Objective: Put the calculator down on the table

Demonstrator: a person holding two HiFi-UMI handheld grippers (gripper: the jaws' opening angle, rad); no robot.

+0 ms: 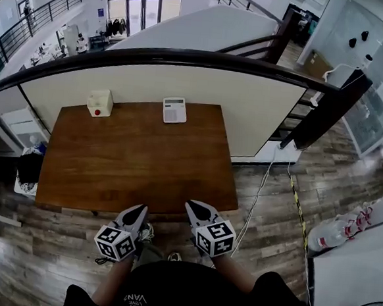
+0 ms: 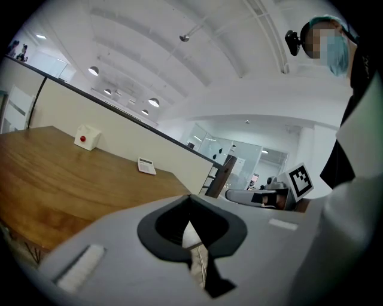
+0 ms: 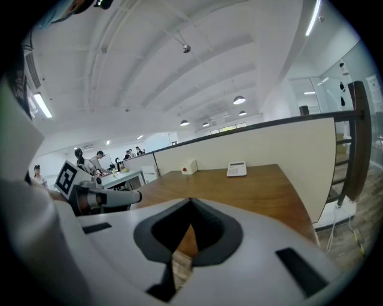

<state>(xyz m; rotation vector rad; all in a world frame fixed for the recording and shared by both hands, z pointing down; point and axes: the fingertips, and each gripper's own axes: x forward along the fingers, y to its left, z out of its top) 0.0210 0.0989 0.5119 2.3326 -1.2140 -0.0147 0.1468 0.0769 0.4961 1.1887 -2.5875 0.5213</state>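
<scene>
Bright, even light falls from round ceiling lamps (image 2: 93,70) and far windows (image 1: 143,7); edges bend fisheye-round, near gripper bodies blur, shadows stay soft.

The calculator (image 1: 174,110) is white, its screen apparently grey; the table (image 1: 138,158) is brown wood-grain. The box (image 1: 100,102) is cream (red button). The left gripper (image 1: 139,211) and right gripper (image 1: 192,207) are grey, with cubes patterned in black-and-white squares.

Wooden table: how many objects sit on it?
2: a white rectangular calculator at the far edge, and a white plastic box with a red button left of it, near the corner.
</scene>
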